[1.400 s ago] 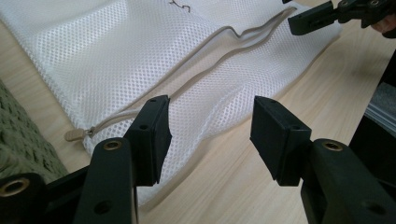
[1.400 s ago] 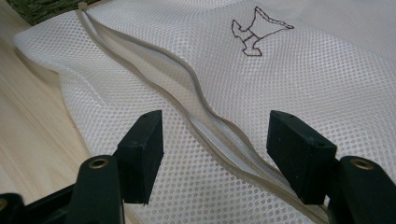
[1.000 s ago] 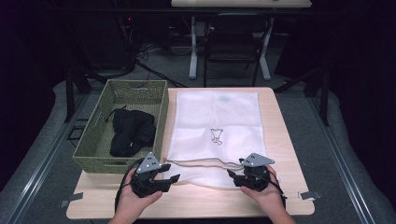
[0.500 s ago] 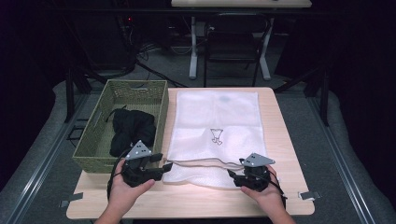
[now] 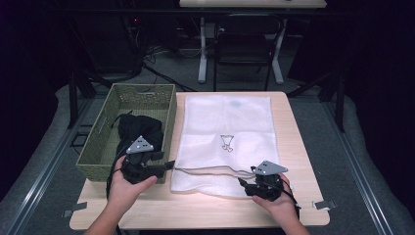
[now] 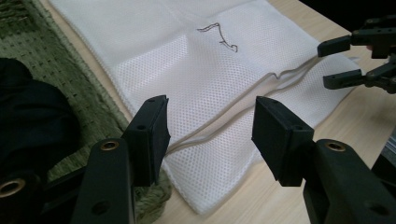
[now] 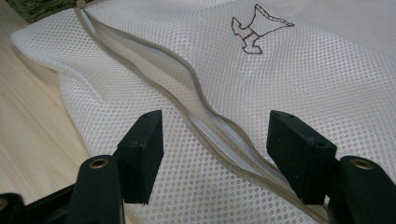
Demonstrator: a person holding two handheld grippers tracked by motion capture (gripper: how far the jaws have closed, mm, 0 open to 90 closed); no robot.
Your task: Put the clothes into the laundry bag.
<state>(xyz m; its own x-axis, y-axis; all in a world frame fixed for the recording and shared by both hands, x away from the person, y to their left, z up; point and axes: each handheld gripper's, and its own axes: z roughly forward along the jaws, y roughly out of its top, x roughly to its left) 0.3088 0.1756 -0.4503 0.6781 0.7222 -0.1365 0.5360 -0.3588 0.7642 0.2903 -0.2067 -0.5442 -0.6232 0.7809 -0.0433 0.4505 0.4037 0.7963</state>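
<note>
The left gripper [image 5: 169, 165] is shifting from the lower centre of the high view toward the left, now sitting at the near corner of the green basket [image 5: 113, 98], just beside the left edge of the white mesh bag [image 5: 227, 122]. This suggests a reach for the black garment [image 5: 139, 128] in the basket. The right gripper [image 5: 243, 183] is staying at the bag's open zipper [image 7: 196, 107], lower right of the frame. Both grippers are standing wide open, holding nothing.

Wooden table [image 5: 298, 142] — mesh bag [image 5: 230, 132], basket [image 5: 147, 95]
</note>
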